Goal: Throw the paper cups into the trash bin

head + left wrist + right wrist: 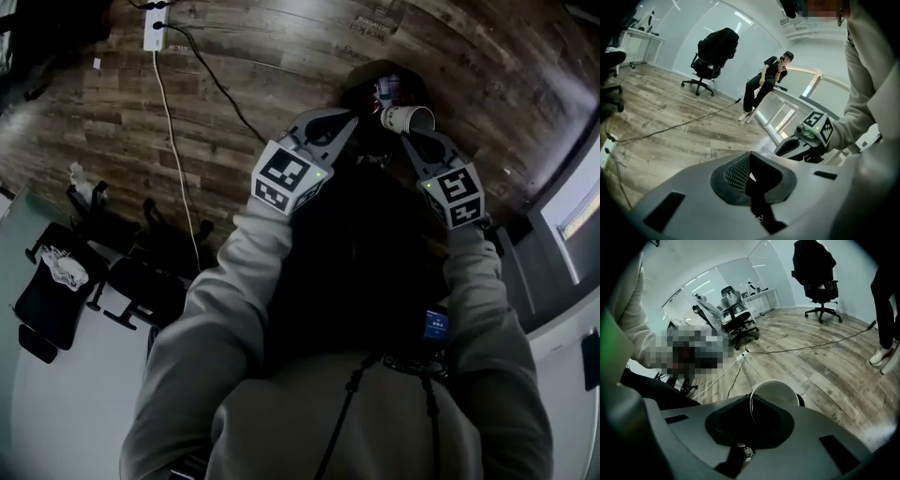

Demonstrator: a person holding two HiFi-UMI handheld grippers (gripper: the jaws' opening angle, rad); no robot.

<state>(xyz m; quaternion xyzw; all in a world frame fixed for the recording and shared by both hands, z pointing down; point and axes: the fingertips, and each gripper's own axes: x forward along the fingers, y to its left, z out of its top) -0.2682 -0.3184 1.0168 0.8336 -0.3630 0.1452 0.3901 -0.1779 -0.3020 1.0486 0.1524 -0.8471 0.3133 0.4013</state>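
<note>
One paper cup (409,117), white, lying on its side in the air with the open mouth turned back toward the holder. Rim pinched between the jaws of right gripper (410,136), which are closed onto the cup wall. Held directly over the mouth of the trash bin (358,86); contact with the bin rim cannot be told.

Trash bin: dark, round, standing on the floor, with some red-and-white litter inside.

Left gripper (349,120): just beside the right one, also over the bin, jaws closed together with nothing between them.

Both grippers at the ends of grey hoodie sleeves (220,281), pointing down and forward.

Wood-plank floor (281,52) all around the bin. White power strip (155,28) well apart from the bin, with a pale cable (173,159) running across the planks. Black office chairs (56,281) at the left edge.

Seated person (761,86) in dark clothes by the glass wall, in the left gripper view.
</note>
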